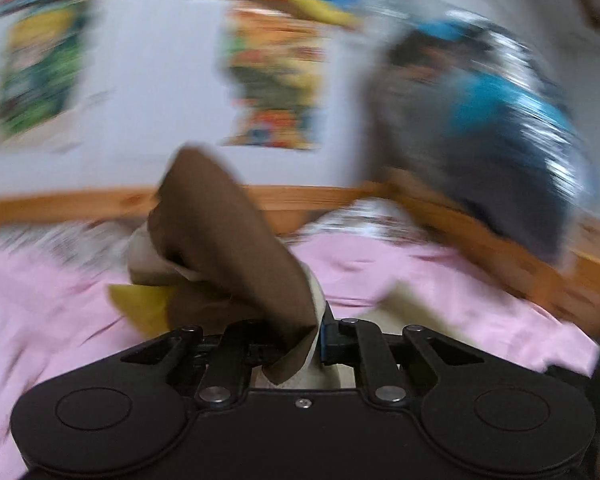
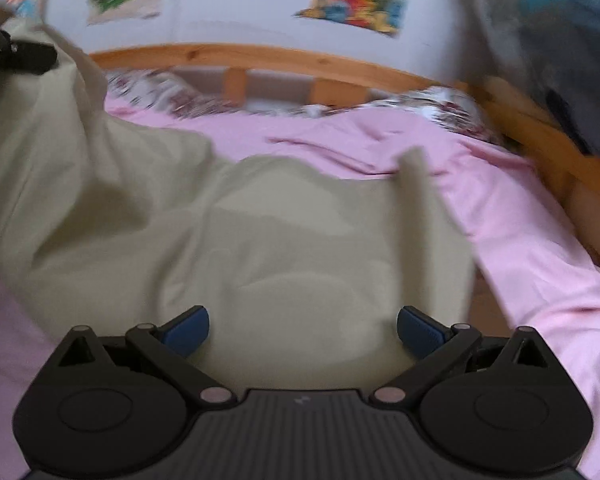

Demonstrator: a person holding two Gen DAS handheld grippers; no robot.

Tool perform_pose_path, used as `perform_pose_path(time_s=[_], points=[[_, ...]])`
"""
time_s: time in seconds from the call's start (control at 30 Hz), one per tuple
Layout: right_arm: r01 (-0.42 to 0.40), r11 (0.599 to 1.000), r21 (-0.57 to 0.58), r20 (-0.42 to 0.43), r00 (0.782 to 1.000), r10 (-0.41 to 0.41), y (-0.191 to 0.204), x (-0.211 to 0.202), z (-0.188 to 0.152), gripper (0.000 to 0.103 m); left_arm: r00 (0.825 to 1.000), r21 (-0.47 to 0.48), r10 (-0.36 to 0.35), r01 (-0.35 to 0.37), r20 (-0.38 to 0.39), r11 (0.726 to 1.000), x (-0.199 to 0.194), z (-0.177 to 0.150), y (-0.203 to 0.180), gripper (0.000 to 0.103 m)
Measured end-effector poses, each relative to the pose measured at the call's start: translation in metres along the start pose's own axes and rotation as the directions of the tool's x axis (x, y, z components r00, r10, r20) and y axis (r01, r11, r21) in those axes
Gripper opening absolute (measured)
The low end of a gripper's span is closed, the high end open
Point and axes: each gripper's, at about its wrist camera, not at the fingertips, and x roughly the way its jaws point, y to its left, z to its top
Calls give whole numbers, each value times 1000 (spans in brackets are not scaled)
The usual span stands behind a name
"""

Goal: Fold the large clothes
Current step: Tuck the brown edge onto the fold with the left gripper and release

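The garment (image 2: 260, 240) is spread over the pink bed (image 2: 520, 220), one brown-lined edge clamped in the left gripper (image 1: 296, 344); the right gripper (image 2: 303, 332) is held over it, jaws spread, nothing gripped.

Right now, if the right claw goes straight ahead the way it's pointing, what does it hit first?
Probably the beige garment, spread on the pink sheet directly ahead of the open right claw; blur leaves depth unclear.

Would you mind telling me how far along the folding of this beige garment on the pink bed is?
Early. Done: the left gripper is shut on a corner of the beige, brown-lined cloth garment. In hand: that corner is raised. Left: the right gripper is open and empty; the garment lies rumpled on the pink bedsheet, unfolded.
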Motion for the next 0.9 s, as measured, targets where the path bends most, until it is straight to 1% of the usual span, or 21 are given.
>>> perform_pose_path(time_s=[0.03, 0.1, 0.17, 0.2, 0.27, 0.3, 0.33, 0.37, 0.4, 0.43, 0.5, 0.57, 0.6, 0.67, 0.7, 0.73, 0.77, 0.83, 0.87, 0.9], points=[[13, 999, 35, 18, 1000, -13, -14, -4, 3, 102, 999, 54, -47, 48, -16, 997, 8, 7, -13, 14], [60, 993, 106, 56, 996, -66, -40, -12, 7, 102, 990, 158, -132, 140, -59, 978, 27, 13, -42, 14], [97, 978, 187, 96, 989, -117, -69, -21, 7, 102, 971, 234, -206, 230, -122, 945, 45, 11, -67, 14], [118, 966, 228, 109, 983, -146, -84, -25, 6, 102, 960, 267, -236, 270, -153, 925, 55, 7, -80, 14], [159, 945, 286, 118, 973, -200, -106, -31, 3, 102, 934, 299, -288, 343, -213, 890, 74, -7, -100, 14], [180, 933, 313, 122, 966, -227, -117, -34, 0, 102, 913, 302, -320, 389, -254, 870, 84, -17, -108, 14], [195, 924, 330, 125, 961, -248, -125, -36, -3, 102, 895, 299, -346, 424, -280, 855, 89, -27, -114, 14], [207, 915, 346, 125, 956, -264, -132, -38, -5, 102, 874, 293, -377, 464, -308, 836, 96, -37, -120, 14], [218, 908, 358, 128, 952, -279, -138, -40, -7, 102, 860, 296, -395, 489, -324, 821, 100, -44, -125, 14], [228, 900, 371, 129, 947, -293, -144, -40, -8, 102, 849, 313, -406, 508, -338, 802, 104, -53, -130, 14], [242, 892, 382, 133, 941, -312, -151, -39, -10, 102, 836, 353, -418, 535, -356, 768, 107, -70, -137, 15], [232, 893, 387, 135, 943, -303, -157, -37, -13, 102, 824, 378, -420, 552, -380, 743, 113, -86, -144, 17], [214, 896, 390, 144, 947, -289, -160, -37, -14, 102, 823, 385, -416, 553, -386, 739, 116, -90, -145, 18], [180, 898, 401, 159, 952, -262, -161, -36, -15, 102, 827, 392, -405, 547, -390, 740, 118, -95, -148, 21], [163, 902, 400, 173, 953, -249, -160, -37, -15, 102, 825, 387, -410, 550, -389, 741, 117, -94, -148, 22], [141, 907, 396, 189, 954, -231, -158, -37, -13, 102, 820, 375, -420, 557, -388, 741, 117, -92, -146, 26], [102, 914, 393, 210, 958, -197, -157, -38, -12, 102, 811, 357, -438, 570, -388, 740, 117, -91, -144, 31], [21, 922, 386, 232, 965, -119, -151, -38, -10, 102, 796, 324, -466, 590, -386, 740, 119, -89, -139, 36], [-14, 927, 375, 229, 970, -78, -150, -36, -9, 103, 791, 308, -479, 597, -382, 741, 118, -87, -135, 41], [-37, 934, 356, 203, 978, -39, -147, -31, -8, 103, 783, 295, -496, 608, -376, 737, 108, -87, -133, 47]])
